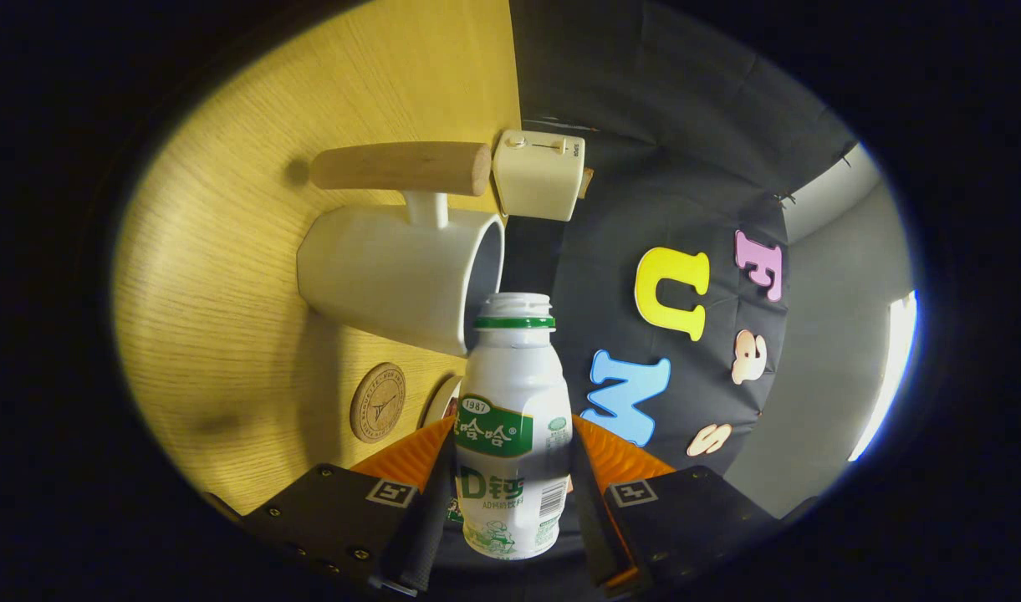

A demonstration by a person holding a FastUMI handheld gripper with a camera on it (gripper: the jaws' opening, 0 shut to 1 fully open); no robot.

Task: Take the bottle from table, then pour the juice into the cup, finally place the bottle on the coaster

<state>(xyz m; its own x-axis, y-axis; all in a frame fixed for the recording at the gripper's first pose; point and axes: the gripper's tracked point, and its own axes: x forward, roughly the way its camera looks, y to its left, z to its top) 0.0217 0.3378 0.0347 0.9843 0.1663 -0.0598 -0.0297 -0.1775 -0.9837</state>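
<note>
I have the bottle [513, 435] clamped between both fingers [418, 456], its open mouth at the cup's [393, 276] rim; the cup's inside is hidden.

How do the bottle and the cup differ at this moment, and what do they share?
The bottle sits between the jaws of the gripper, both pressing its sides; the cup stands free on the wooden table. The bottle narrows to a green-ringed neck and carries a printed label; the cup is plain, wide-mouthed, with a wooden handle. The bottle's mouth lies next to the cup's rim. Both are whitish containers.
</note>
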